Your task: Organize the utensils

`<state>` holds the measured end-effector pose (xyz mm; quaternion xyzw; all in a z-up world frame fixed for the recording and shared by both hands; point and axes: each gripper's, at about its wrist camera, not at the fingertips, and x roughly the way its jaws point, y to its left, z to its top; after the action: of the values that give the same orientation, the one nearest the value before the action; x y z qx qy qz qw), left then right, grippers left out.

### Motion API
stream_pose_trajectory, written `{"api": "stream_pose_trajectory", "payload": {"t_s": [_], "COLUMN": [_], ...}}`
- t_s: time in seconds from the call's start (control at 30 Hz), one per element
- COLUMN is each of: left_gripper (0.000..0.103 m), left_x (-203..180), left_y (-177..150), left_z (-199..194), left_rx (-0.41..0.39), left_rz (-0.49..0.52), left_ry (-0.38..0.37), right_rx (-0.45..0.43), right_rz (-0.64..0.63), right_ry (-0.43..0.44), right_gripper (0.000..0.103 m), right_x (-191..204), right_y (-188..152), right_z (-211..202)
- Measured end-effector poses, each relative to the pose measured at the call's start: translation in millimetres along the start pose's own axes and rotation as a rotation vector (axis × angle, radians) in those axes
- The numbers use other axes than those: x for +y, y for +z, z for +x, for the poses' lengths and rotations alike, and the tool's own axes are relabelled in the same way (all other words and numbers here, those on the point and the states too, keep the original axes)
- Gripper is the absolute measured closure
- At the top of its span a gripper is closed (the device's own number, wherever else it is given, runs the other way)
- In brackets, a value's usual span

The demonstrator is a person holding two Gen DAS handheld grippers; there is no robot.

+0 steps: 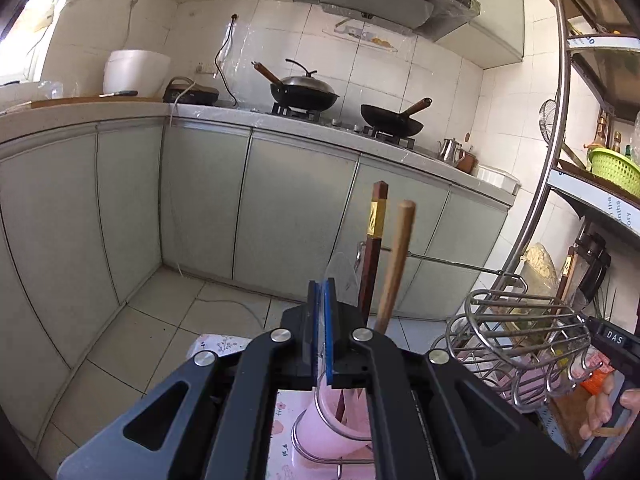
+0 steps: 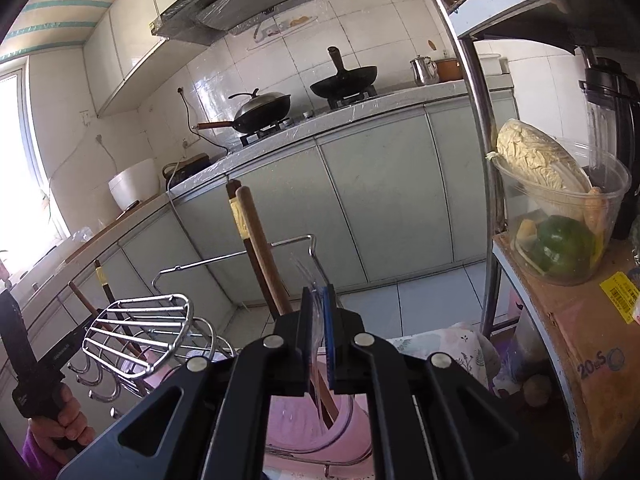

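1. Left wrist view, nearest: the left gripper (image 1: 323,320) has its jaws pressed together on a thin clear plastic utensil (image 1: 340,270), which rises just above and beyond the fingertips.
2. Directly below the left gripper stands a pink cup (image 1: 328,424) in a wire ring; the cup serves as landmark for the items that follow.
3. Two chopsticks stand upright in the pink cup, just right of the fingertips: a dark chopstick with a gold band (image 1: 374,240) and a plain light wooden chopstick (image 1: 396,264).
4. Right of the pink cup sits a wire rack (image 1: 520,336) with hooks along its lower edge; further right, a hand (image 1: 608,412) grips a black handle.
5. Right wrist view: the right gripper (image 2: 318,320) is likewise closed on a clear plastic utensil (image 2: 308,276), above the pink cup (image 2: 296,420); the chopsticks (image 2: 256,240) lean just left of its fingertips.
6. Beyond the pink cup, across the tiled floor, runs a counter (image 1: 224,114) bearing two woks (image 1: 304,92) on a stove.
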<state>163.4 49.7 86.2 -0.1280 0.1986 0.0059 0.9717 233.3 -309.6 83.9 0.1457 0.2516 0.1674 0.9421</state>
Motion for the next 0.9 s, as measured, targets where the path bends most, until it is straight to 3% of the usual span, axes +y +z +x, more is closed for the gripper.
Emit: {"api": "stream_pose_trajectory", "payload": {"t_s": [0.23,0.43,0.57,0.9], "left_gripper": [0.101,0.087,0.076,0.074], "left_x": [2,3,3,8], "left_y": [-13,-18,-17,-23], "left_z": [5,0,-7,-18], "left_rx": [0.043,0.05,0.038,0.044], "left_rz": [0.001,0.02,0.025,0.038], "left_ry": [0.009,0.012,0.004,0.004], "right_rx": [0.003,0.022,0.042,0.068], "right_rz": [0.013,0.007,0.037,0.037], "right_ry": [-0.006,-0.011,-0.006,-0.013], "right_gripper": [0.097,0.097,0.078,0.078], "right_x": [-2,-2,-9,-11], "right_y": [-13,-20,-26,-39], "right_z": [-5,-8,-10,-18]}}
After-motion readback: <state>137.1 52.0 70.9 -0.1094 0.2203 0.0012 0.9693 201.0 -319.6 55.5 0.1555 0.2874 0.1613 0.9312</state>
